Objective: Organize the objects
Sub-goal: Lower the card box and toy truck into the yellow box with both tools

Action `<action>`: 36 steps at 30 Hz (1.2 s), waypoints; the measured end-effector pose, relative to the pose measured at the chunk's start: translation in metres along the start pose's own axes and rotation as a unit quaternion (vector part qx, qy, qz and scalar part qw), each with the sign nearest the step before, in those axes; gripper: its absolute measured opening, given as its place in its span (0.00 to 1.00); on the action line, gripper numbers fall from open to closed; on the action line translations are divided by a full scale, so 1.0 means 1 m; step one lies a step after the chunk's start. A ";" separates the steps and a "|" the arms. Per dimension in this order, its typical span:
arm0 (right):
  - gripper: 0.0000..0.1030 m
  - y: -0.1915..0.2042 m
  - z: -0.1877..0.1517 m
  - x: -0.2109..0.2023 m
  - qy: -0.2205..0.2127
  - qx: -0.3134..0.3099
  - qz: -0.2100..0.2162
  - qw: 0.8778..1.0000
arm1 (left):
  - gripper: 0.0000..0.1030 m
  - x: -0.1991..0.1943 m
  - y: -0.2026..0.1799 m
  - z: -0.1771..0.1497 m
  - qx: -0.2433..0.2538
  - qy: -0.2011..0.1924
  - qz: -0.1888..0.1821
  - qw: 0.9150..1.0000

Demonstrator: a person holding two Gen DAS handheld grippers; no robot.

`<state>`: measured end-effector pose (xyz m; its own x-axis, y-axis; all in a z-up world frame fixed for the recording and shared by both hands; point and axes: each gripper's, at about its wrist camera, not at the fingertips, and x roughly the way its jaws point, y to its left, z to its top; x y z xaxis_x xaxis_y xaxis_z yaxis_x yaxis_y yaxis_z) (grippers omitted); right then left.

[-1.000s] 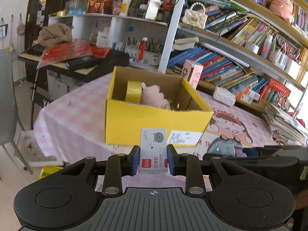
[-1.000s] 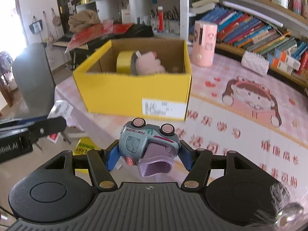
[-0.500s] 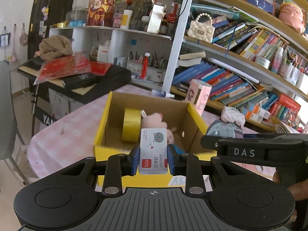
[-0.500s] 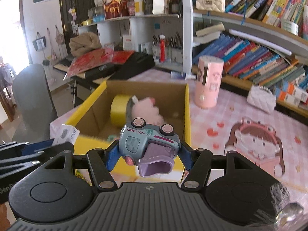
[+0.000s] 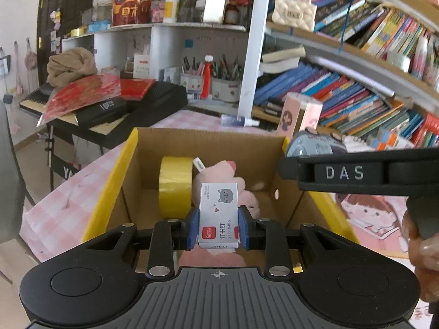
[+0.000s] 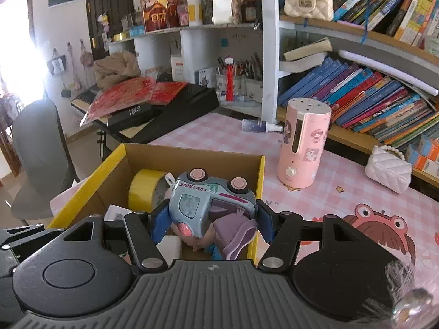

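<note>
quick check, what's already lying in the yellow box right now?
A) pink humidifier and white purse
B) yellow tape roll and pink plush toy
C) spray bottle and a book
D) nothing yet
B: the left wrist view shows the yellow tape roll standing on edge beside the pink plush toy inside the yellow box.

Pink plush (image 5: 241, 189) half hidden behind staple box (image 5: 218, 213).
</note>
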<state>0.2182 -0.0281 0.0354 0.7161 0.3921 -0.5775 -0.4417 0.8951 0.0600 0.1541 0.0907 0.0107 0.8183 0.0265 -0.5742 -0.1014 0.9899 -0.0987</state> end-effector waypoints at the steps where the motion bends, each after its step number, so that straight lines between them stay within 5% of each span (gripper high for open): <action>1: 0.59 -0.001 0.001 0.004 0.002 -0.003 0.002 1.000 | 0.27 0.004 -0.001 0.000 0.002 0.004 0.003 1.000; 18: 0.59 0.001 -0.004 0.062 0.060 -0.067 0.028 0.996 | 0.27 0.047 -0.008 -0.009 0.031 0.061 0.056 0.996; 27: 0.59 0.010 -0.005 0.077 0.080 -0.097 0.038 0.991 | 0.29 0.043 -0.009 -0.009 0.029 0.052 0.064 0.996; 36: 0.59 0.021 -0.009 0.088 0.108 -0.138 0.044 0.984 | 0.53 0.028 -0.011 -0.010 0.029 0.038 0.064 0.997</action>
<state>0.2674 0.0235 -0.0213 0.5502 0.3851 -0.7409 -0.6478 0.7567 -0.0878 0.1727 0.0787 -0.0125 0.7550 0.1453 -0.6394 -0.1680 0.9855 0.0257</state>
